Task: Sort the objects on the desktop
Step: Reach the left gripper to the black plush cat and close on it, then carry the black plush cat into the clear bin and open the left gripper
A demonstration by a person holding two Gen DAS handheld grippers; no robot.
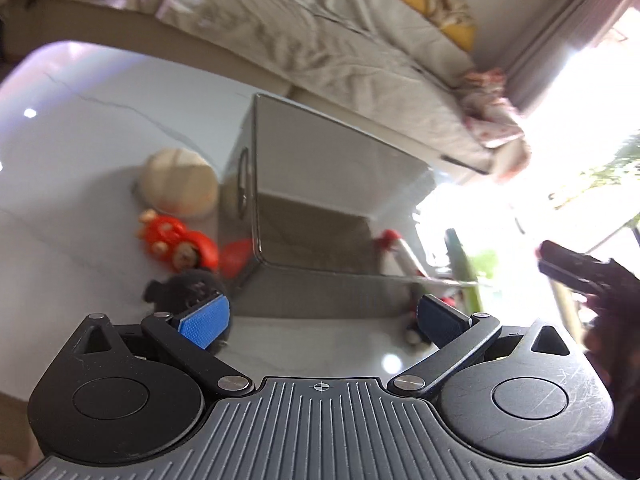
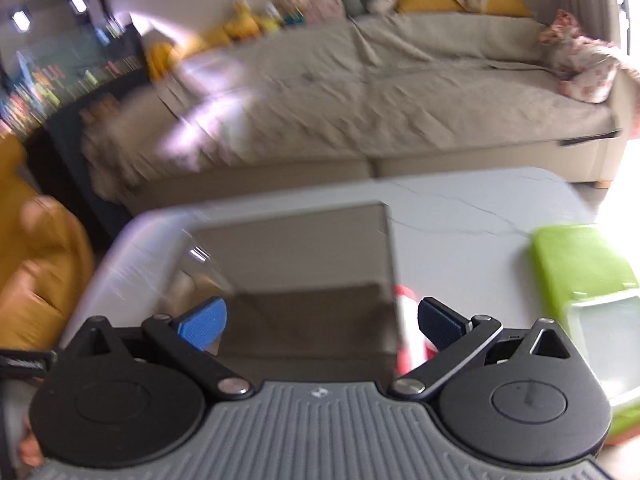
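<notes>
Both tools hang over a pale, marble-veined worktop (image 1: 80, 128) with nothing between their blue pads. The left tool (image 1: 320, 316) stands wide, and so does the right tool (image 2: 320, 320), its view smeared by blur.

A clear, smoky-walled box (image 1: 320, 184) stands on the worktop in front of the left tool, open at the top and looking empty inside. Along its left wall the things to sort lie in a loose row: a round beige plush (image 1: 180, 184) farthest toward the worktop's far edge, a red-orange toy (image 1: 176, 240) touching or just beside it, and a dark fuzzy thing (image 1: 188, 284) just beyond the left tool's left pad (image 1: 206, 320). On the box's right side a red-and-white piece (image 1: 400, 248) shows through the wall — too blurred to name.

In the right wrist view the same box (image 2: 300, 264) fills the middle, the red-and-white piece (image 2: 412, 320) against its right wall. A lime-green container (image 2: 576, 264) with a pale lid sits near the worktop's right edge, apart from the box.

Beyond the worktop's far edge runs a sofa (image 2: 360, 100) under a beige cover.
</notes>
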